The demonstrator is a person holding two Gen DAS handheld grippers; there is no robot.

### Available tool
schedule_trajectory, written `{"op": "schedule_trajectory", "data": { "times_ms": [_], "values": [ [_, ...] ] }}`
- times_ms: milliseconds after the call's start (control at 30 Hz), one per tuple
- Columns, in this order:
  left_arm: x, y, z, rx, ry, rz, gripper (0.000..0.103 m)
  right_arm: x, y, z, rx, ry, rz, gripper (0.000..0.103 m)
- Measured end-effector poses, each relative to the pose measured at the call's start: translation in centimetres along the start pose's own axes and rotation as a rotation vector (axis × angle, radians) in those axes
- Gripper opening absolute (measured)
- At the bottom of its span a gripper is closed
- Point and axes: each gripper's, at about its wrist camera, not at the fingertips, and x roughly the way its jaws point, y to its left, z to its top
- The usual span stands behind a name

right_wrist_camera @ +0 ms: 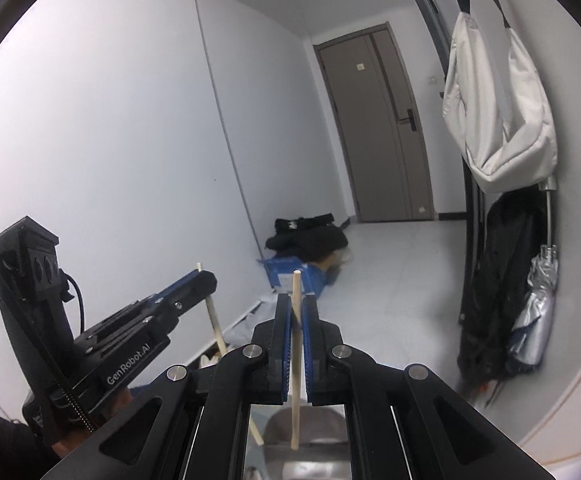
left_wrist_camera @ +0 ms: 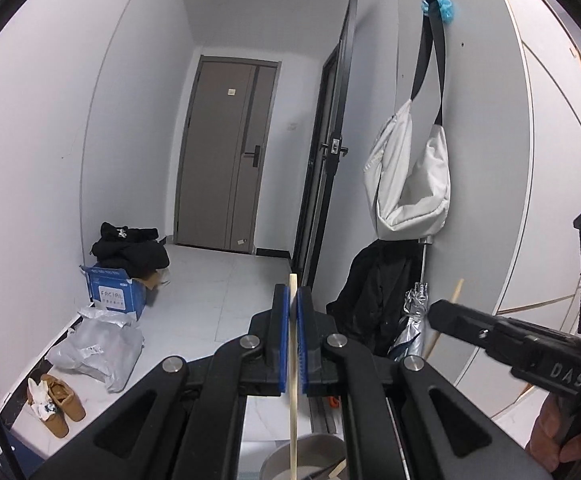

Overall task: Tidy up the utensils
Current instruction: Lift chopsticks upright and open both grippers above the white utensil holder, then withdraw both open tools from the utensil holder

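My left gripper (left_wrist_camera: 293, 296) is shut on a pale wooden chopstick (left_wrist_camera: 293, 400) that stands upright between its blue pads, lower end over a grey cup (left_wrist_camera: 302, 456). My right gripper (right_wrist_camera: 297, 304) is shut on a second wooden chopstick (right_wrist_camera: 296, 360), upright, its lower end over the same grey cup (right_wrist_camera: 310, 420). The right gripper shows in the left wrist view (left_wrist_camera: 436, 312) with its chopstick (left_wrist_camera: 456, 290). The left gripper shows in the right wrist view (right_wrist_camera: 206, 278) with its chopstick (right_wrist_camera: 216, 324). Both grippers are held up in the air, side by side.
A hallway with white walls and a brown door (left_wrist_camera: 226, 152). A white bag (left_wrist_camera: 410, 176) hangs on the right wall above a black coat (left_wrist_camera: 374, 300) and a silver umbrella (left_wrist_camera: 414, 320). A blue box (left_wrist_camera: 114, 292), black clothes, plastic bags and brown shoes (left_wrist_camera: 60, 404) lie left.
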Motion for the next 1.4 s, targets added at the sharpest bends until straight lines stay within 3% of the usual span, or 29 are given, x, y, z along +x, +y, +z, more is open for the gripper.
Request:
{"op": "schedule_trajectory", "data": {
  "times_ms": [267,500,667,800,867,900,1000,1067,1133,1200,1233,1300,1400],
  "values": [
    [2.2,-0.6,-1.4,0.056,0.030,-0.013,0.001,3.5,-3.0,-1.8,0.023,0.019,-0.010,0.005],
    [3.0,-0.8,-1.9,0.060,0.076,-0.037,0.001,4.8,-2.7,-3.5,-0.032,0.035,0.019,0.005],
    [3.7,-0.7,-2.7,0.081,0.135,-0.077,0.001,6.1,-2.3,-5.2,-0.060,0.126,0.025,0.005],
    [4.1,0.0,-3.0,0.055,0.230,-0.138,0.001,6.7,-2.0,-6.6,-0.040,0.187,0.021,0.005],
    [4.3,0.6,-2.8,0.040,0.252,-0.112,0.001,7.1,-1.8,-7.0,-0.036,0.215,0.020,0.006],
    [4.2,0.9,-2.6,0.044,0.260,-0.058,0.001,7.2,-1.8,-7.1,-0.032,0.223,0.027,0.008],
    [4.2,2.3,-2.0,-0.016,0.312,-0.040,0.003,7.4,-1.4,-7.3,-0.016,0.246,0.042,0.008],
    [3.6,3.3,-1.5,-0.061,0.319,-0.004,0.018,7.1,-1.0,-7.1,-0.015,0.247,0.045,0.010],
    [2.6,4.1,-1.2,-0.094,0.306,0.047,0.055,6.4,-0.7,-6.8,-0.012,0.227,0.035,0.016],
    [1.3,4.6,-0.9,-0.120,0.301,0.067,0.065,5.4,-0.2,-6.7,0.001,0.204,0.031,0.026],
    [0.9,4.7,-0.9,-0.116,0.305,0.080,0.065,4.9,0.0,-6.6,0.007,0.194,0.027,0.031],
    [0.2,5.1,-1.0,-0.111,0.318,0.107,0.068,3.9,0.5,-6.7,0.011,0.177,0.017,0.033],
    [-1.3,5.3,-1.4,-0.125,0.322,0.144,0.083,2.5,1.5,-7.1,0.008,0.155,0.003,0.039]
  ]
}}
